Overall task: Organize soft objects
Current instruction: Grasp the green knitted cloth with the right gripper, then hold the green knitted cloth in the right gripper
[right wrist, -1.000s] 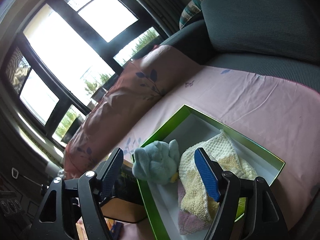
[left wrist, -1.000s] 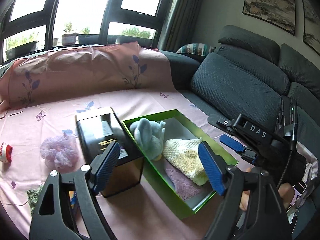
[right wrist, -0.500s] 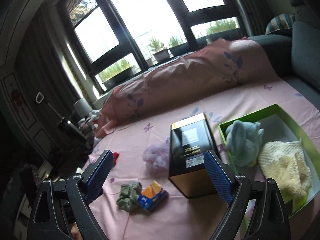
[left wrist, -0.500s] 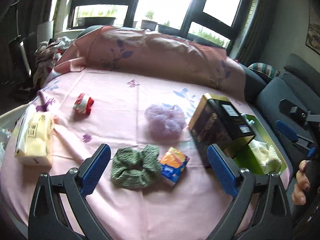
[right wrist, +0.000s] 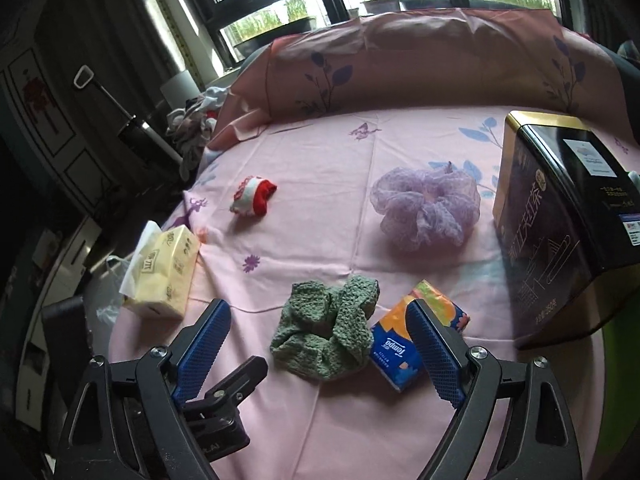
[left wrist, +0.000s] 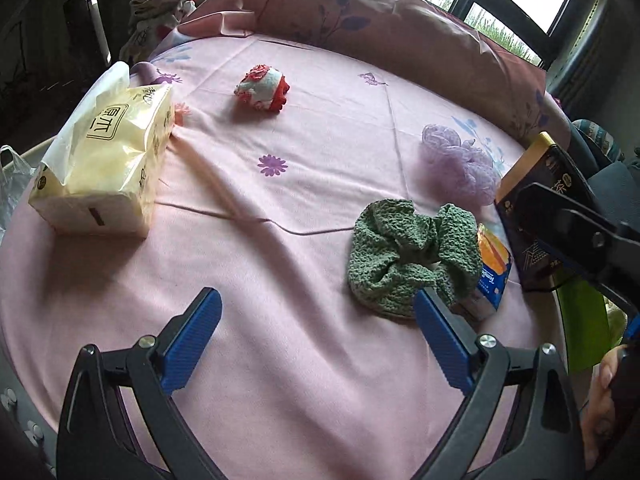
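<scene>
Far left on the pink floral sheet: a soft pack of yellow tissues, upright, a white tissue poking from its top, well apart from everything else. Farther back and to the right, a small red-and-white knitted piece, alone on the sheet. Low in the left wrist view, the left gripper spread wide with nothing between its blue pads, above bare sheet, the right pad just short of the green knitted scrunchie. Near the middle, that green scrunchie lying crumpled, touching and partly covering a small orange-and-blue tissue packet on its right. Behind these, a lilac sheer scrunchie, near the dark box but whether touching it cannot be told. In the right wrist view, the same order: yellow tissues, red-and-white piece, green scrunchie, tissue packet, lilac scrunchie. Right gripper also spread wide and holding nothing, green scrunchie framed between its pads, right pad overlapping the tissue packet in view. Far right, a tall dark box with gold trim, standing on the sheet, and beyond it a sliver of bright green tray at the frame edge.
</scene>
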`<action>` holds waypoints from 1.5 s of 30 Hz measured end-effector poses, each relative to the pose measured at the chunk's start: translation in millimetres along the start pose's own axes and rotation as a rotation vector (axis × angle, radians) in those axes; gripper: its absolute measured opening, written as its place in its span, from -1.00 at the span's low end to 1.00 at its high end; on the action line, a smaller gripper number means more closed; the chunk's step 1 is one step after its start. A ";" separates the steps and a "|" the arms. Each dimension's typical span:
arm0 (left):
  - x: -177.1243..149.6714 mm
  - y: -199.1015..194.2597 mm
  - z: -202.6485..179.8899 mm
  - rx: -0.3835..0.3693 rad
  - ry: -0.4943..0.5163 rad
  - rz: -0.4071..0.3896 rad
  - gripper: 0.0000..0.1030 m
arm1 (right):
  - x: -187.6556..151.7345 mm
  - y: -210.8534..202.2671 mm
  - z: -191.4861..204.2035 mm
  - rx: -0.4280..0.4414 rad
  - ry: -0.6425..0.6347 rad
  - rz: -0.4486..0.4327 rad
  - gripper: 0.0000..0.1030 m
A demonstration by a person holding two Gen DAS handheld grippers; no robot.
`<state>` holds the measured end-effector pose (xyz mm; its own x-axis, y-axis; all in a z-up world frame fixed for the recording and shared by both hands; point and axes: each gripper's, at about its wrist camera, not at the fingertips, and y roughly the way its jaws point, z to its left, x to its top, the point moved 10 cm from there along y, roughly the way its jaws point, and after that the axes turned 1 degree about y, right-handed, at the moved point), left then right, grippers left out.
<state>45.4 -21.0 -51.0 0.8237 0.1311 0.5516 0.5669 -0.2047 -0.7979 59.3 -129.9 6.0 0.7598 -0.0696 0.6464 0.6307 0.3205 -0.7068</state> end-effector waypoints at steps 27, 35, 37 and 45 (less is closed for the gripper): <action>-8.6 30.2 -4.1 0.133 0.161 0.027 0.32 | -27.8 91.2 -20.6 -0.225 -0.160 0.099 1.00; -8.8 31.1 -5.2 0.131 0.163 0.028 0.34 | -27.8 91.8 -19.8 -0.238 -0.168 0.105 1.00; -8.7 31.2 -5.3 0.130 0.163 0.029 0.35 | -27.9 91.8 -19.8 -0.239 -0.168 0.106 1.00; -8.7 31.2 -5.1 0.130 0.163 0.029 0.35 | -28.0 91.8 -19.9 -0.238 -0.168 0.106 1.00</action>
<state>55.9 -33.4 -79.4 0.8335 -0.0342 0.5515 0.5480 -0.0775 -0.8329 99.1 -117.3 -82.8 0.7988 0.1158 0.5903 0.5841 0.0855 -0.8072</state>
